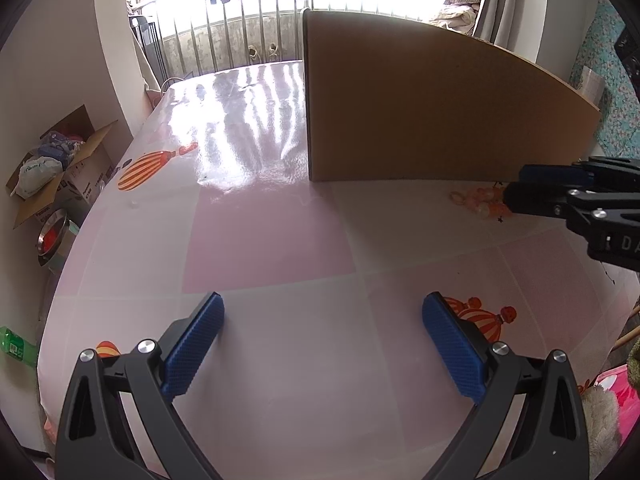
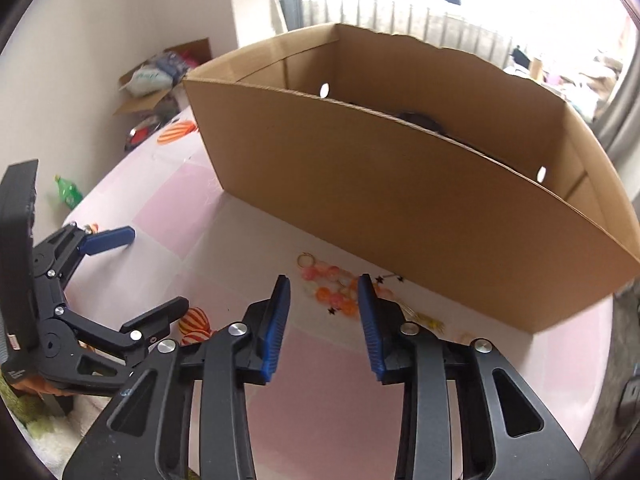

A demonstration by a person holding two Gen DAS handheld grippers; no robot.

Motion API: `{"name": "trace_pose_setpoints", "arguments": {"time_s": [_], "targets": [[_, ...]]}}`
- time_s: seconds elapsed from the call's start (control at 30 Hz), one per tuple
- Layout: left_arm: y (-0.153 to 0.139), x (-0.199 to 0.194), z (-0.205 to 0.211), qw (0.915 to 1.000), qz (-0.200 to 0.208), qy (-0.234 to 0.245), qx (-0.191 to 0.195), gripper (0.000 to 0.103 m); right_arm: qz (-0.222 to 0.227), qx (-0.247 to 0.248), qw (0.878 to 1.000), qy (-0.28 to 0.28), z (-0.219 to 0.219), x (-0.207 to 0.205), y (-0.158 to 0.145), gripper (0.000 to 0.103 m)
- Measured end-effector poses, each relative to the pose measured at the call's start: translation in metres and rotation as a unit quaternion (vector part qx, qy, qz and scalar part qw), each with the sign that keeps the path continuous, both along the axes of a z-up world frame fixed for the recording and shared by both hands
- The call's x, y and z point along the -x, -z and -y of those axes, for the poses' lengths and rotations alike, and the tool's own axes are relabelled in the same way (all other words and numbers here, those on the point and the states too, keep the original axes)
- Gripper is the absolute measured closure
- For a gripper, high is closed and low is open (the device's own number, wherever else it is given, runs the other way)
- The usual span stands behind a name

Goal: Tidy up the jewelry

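Note:
A tangle of pink and orange bead jewelry (image 2: 332, 292) with a gold ring lies on the pink checked tablecloth (image 2: 320, 360), just in front of a large open cardboard box (image 2: 380, 184). My right gripper (image 2: 324, 284) hangs over it with its jaws partly closed. The beads show in the gap at its tips, and the blue pads do not visibly press them. Seen from the left wrist, the same beads (image 1: 476, 202) lie by the right gripper (image 1: 516, 188) near the box (image 1: 420, 112). My left gripper (image 1: 322, 304) stands wide open over bare cloth, holding nothing.
Small gold pieces and star shapes (image 2: 424, 320) lie scattered beside the beads. Something dark (image 2: 420, 118) sits inside the box. Off the table's left edge are a cluttered carton (image 1: 60, 168), a metal bowl (image 1: 52, 236) and a green bottle (image 1: 16, 346).

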State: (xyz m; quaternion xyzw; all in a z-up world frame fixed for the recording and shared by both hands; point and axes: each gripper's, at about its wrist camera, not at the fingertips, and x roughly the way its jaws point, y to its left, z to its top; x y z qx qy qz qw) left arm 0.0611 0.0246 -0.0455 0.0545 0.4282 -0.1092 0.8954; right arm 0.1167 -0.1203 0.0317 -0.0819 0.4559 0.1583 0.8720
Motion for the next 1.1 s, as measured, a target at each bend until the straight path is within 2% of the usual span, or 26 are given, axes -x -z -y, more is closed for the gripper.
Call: {"name": "trace_pose_setpoints", "arguments": {"time_s": [0.27, 0.37, 0.43, 0.57, 0.77, 0.9, 1.1], "targets": [[-0.001, 0.002, 0.002, 1.0, 0.005, 0.003, 0.002, 0.006, -0.027, 0.042, 0.998, -0.048, -0.02, -0.017, 0.022, 0.077], [-0.001, 0.003, 0.002, 1.0, 0.007, 0.004, 0.002, 0.006, -0.036, 0.049, 0.997, -0.053, -0.02, -0.017, 0.029, 0.085], [-0.001, 0.003, 0.002, 1.0, 0.007, 0.004, 0.003, 0.006, -0.045, 0.04, 0.997, -0.053, -0.02, -0.019, 0.029, 0.095], [-0.001, 0.003, 0.002, 1.0, 0.008, 0.004, 0.003, 0.006, -0.045, 0.034, 0.997, -0.047, -0.016, -0.013, 0.029, 0.096], [-0.002, 0.003, -0.002, 0.9999, 0.008, -0.002, 0.009, 0.006, -0.03, -0.007, 0.999, -0.041, -0.017, 0.01, 0.008, 0.096], [-0.006, 0.005, -0.016, 0.9996, 0.012, -0.019, 0.017, 0.006, -0.009, -0.033, 0.998, -0.056, -0.028, 0.025, -0.003, 0.096], [-0.01, 0.011, -0.038, 0.9983, 0.012, -0.055, 0.016, 0.006, 0.033, -0.084, 0.994, -0.069, -0.037, 0.02, -0.024, 0.096]]}}
